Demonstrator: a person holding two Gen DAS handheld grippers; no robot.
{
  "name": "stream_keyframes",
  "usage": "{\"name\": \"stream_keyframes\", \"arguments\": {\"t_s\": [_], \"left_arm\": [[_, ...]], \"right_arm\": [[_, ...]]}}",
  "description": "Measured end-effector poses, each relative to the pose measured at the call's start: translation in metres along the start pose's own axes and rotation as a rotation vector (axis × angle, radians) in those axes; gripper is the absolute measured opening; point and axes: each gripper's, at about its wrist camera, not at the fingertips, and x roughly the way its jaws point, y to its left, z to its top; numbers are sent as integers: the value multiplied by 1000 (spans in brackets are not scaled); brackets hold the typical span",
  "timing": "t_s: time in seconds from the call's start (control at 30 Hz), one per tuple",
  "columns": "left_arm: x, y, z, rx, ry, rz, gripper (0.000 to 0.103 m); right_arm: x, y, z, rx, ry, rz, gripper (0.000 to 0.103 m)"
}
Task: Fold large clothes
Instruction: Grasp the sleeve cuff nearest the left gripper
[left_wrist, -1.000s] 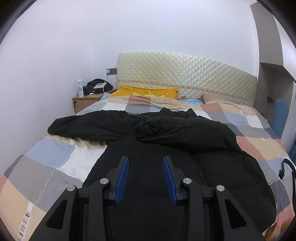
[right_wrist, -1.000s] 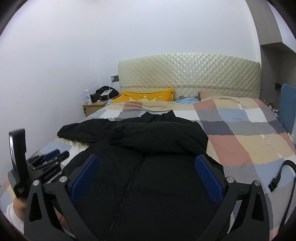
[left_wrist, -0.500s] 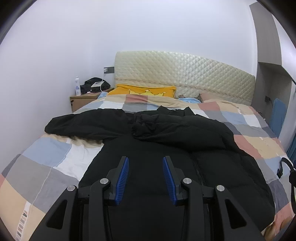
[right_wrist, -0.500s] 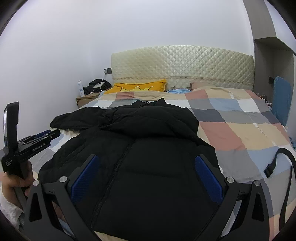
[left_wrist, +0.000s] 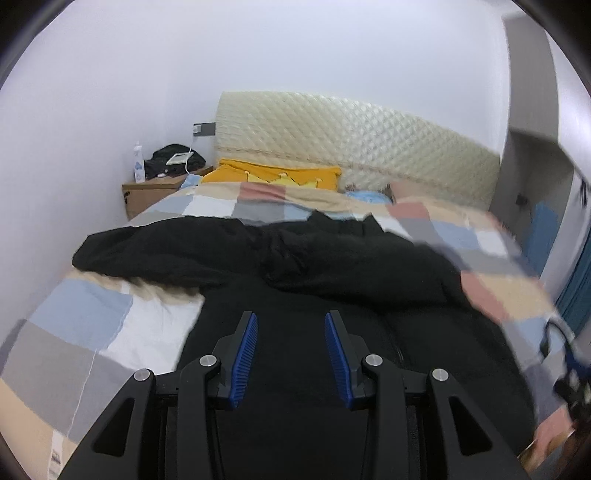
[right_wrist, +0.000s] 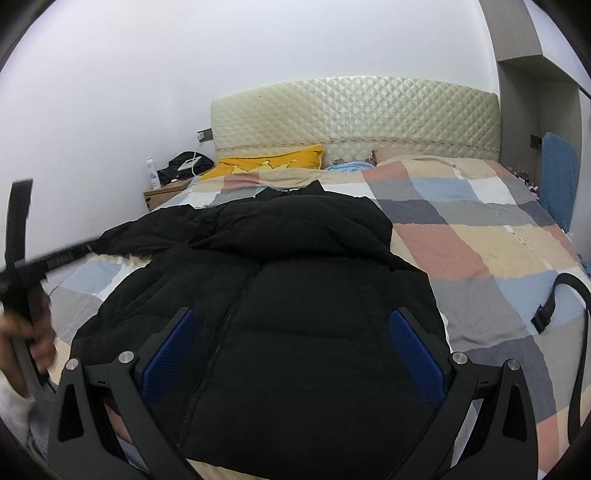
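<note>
A large black puffer jacket (left_wrist: 332, 258) (right_wrist: 314, 277) lies zip-side up on the checked quilt (right_wrist: 461, 251). One sleeve (right_wrist: 147, 236) stretches out to the left, and the upper right part lies folded over the chest. My left gripper (left_wrist: 291, 314) hovers over the jacket's lower left front, its blue pads a hand's width apart with nothing between them. My right gripper (right_wrist: 293, 312) stands wide open above the hem, also holding nothing. At the left edge of the right wrist view, a hand (right_wrist: 33, 332) grips the blurred left tool.
The bed has a quilted cream headboard (right_wrist: 369, 110) and a yellow pillow (right_wrist: 269, 162). A nightstand (left_wrist: 151, 192) with a bottle and a black bag stands at its far left. A black strap (right_wrist: 561, 295) lies on the quilt at the right, near a blue panel (right_wrist: 557, 173).
The left wrist view has swung and blurred as that hand moved sideways. The right gripper has sunk closer to the jacket's hem. The jacket lies as before, and both jaws keep their width.
</note>
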Motion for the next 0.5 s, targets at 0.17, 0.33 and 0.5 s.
{"name": "stream_keyframes", "arguments": {"t_s": [0.17,0.33,0.5], "left_arm": [[22,90,49,-98,30,-6,55],[65,187,71,-242,118,40,55],[129,278,86,-408,214,7,57]], "right_arm": [[5,3,2,6,1,-20,103],[4,12,4,-19,-4,-66,103],[15,15,9,13,21,-101,103]]}}
